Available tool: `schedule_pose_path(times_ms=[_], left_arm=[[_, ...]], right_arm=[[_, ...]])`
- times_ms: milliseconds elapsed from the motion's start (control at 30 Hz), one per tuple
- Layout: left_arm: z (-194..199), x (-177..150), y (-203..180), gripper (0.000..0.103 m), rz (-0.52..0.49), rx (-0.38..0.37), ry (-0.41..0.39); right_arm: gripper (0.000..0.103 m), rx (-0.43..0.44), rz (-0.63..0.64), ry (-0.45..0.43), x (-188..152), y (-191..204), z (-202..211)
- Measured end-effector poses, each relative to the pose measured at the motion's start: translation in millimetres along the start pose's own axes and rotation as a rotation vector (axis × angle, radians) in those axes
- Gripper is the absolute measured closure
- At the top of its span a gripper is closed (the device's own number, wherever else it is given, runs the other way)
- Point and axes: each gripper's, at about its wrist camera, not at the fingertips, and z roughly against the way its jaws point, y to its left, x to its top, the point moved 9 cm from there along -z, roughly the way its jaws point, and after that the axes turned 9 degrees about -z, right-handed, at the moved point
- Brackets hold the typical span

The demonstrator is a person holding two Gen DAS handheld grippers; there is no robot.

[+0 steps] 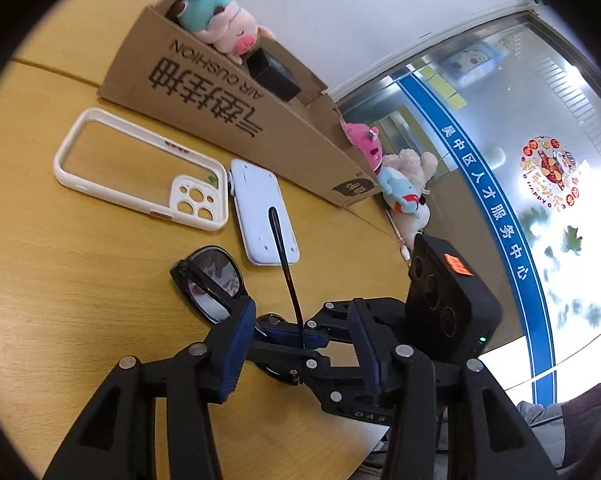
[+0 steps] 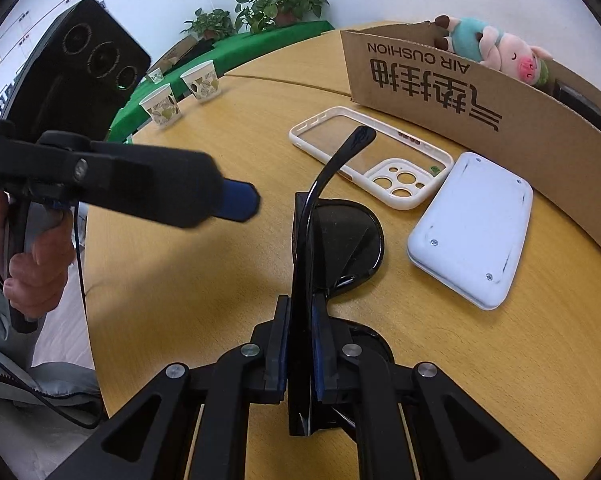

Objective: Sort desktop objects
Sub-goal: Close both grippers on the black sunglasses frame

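Note:
Black sunglasses (image 2: 340, 248) sit on the wooden table (image 2: 180, 280). My right gripper (image 2: 300, 340) is shut on the sunglasses' frame, with one temple arm sticking up. In the left wrist view the sunglasses (image 1: 210, 280) lie just ahead of my left gripper (image 1: 304, 344), which is open, its jaws either side of the right gripper's fingers (image 1: 288, 338). My left gripper also shows in the right wrist view, where one fingertip (image 2: 240, 200) hovers left of the glasses. A white phone case (image 2: 370, 156) and a white device (image 2: 470, 232) lie beyond. A cardboard box (image 2: 460, 92) holds a plush pig (image 2: 496, 46).
Paper cups (image 2: 180, 96) stand at the table's far edge, with potted plants (image 2: 276, 4) behind. More plush toys (image 1: 400, 180) lie past the box's end in the left wrist view. A black item (image 1: 272, 72) sits in the box.

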Motion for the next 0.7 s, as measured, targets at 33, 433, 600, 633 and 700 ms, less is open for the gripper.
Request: schedule_pose_path(times_ms=[33,433,600,633,700], left_arm=[[-4.4,-2.1,2.6,0.057,0.013,0.011,0.012],[-16.2,-20.1,40.5,0.059,0.149,0.184,0.068],[-16.8,-20.7,43.1,0.064,0.17,0.178,0.049],[-16.5,-21.0,44.0,0.065,0.176,0.176,0.046],[-15.9,-20.2,43.9,0.067,0.174,0.186,0.044]], right_arm=[[0.095,-0.002,-0.002,0.0,-0.1,0.4,1.0],[0.095,-0.001,-0.026,-0.011,-14.4,2.4,9.8],[0.094,-0.024,-0.01,0.006,-19.9,1.5,11.1],[0.094,-0.031,-0.004,0.008,-20.6,2.0,11.8],[0.092,-0.025,-0.003,0.018,-20.1,2.1,9.4]])
